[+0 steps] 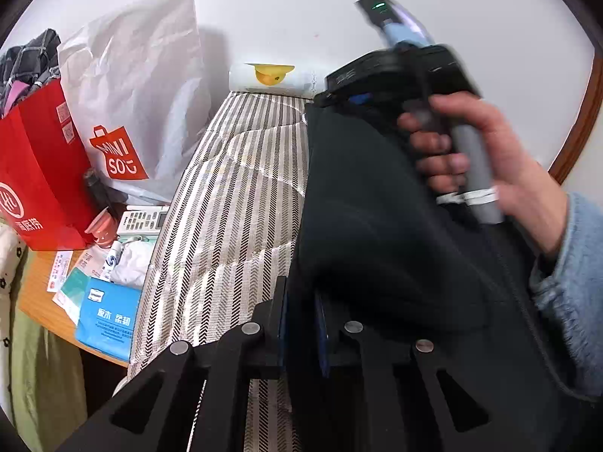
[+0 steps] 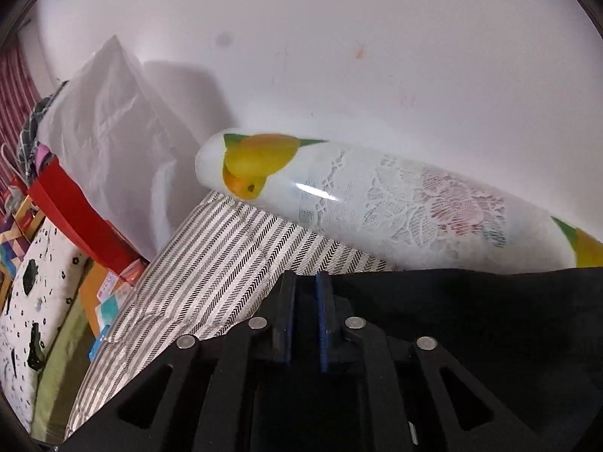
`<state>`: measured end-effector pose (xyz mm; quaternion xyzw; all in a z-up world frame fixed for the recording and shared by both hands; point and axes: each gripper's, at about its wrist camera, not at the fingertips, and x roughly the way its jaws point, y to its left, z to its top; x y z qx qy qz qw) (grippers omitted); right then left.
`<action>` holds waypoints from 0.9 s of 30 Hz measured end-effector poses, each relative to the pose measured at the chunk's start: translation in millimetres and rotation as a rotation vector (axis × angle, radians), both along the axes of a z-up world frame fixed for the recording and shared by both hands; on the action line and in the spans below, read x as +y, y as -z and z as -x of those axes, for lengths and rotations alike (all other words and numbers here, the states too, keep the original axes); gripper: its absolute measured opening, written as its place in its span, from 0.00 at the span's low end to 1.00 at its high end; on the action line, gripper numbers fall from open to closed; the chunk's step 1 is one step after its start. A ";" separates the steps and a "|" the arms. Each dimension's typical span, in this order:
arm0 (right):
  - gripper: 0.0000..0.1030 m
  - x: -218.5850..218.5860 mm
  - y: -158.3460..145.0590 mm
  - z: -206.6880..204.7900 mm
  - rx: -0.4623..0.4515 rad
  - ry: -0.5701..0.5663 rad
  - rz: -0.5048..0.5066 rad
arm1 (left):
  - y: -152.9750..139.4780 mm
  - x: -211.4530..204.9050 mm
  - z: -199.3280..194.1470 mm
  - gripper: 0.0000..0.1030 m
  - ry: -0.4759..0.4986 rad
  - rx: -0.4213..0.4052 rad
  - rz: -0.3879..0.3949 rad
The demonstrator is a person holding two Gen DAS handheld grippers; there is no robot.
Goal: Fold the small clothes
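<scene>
Two claws are working one dark garment (image 1: 377, 233), which is lying on the striped bed cover (image 1: 233, 196) in the middle and right of the left-wrist frame. The left claw (image 1: 301, 324), at the bottom centre, is pinching the garment's near edge: the cloth is passing between its blue pads (image 1: 282, 320), which are standing close together. The right claw (image 2: 305, 320) is sitting at the garment's far edge, seen at the lower centre of its own frame, narrowed around dark cloth (whether the pads are actually pressing is hard to judge, since a slim gap is showing). In the left-wrist view a hand (image 1: 486, 154) is holding that tool at the upper right.

So the garment is stretching away from the left claw toward the top of the frame, long axis running up the picture, one claw at each end; any fold is likely turning on bringing one end over the other.

At the left, a red bag (image 1: 41, 173) is holding crumpled checked clothes (image 1: 30, 64), and a white bag (image 1: 139, 86) is standing beside it, contents hidden.
</scene>
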<state>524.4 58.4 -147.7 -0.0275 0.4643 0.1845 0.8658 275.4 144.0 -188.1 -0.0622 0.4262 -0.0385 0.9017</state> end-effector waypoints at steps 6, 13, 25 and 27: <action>0.41 -79.4 -48.5 48.6 -0.048 0.082 -0.011 | -4.0 4.5 4.7 0.48 -0.046 0.015 -0.012; 0.54 -242.6 -77.8 165.6 -0.060 0.319 0.138 | -13.4 -0.3 15.3 0.54 -0.071 0.011 0.034; 0.58 -384.9 -30.9 284.8 0.076 0.579 0.050 | -30.6 -36.5 32.4 0.56 -0.071 0.029 0.012; 0.58 -376.8 -28.8 281.9 0.070 0.566 0.065 | -33.1 -42.7 33.8 0.56 -0.072 0.030 0.005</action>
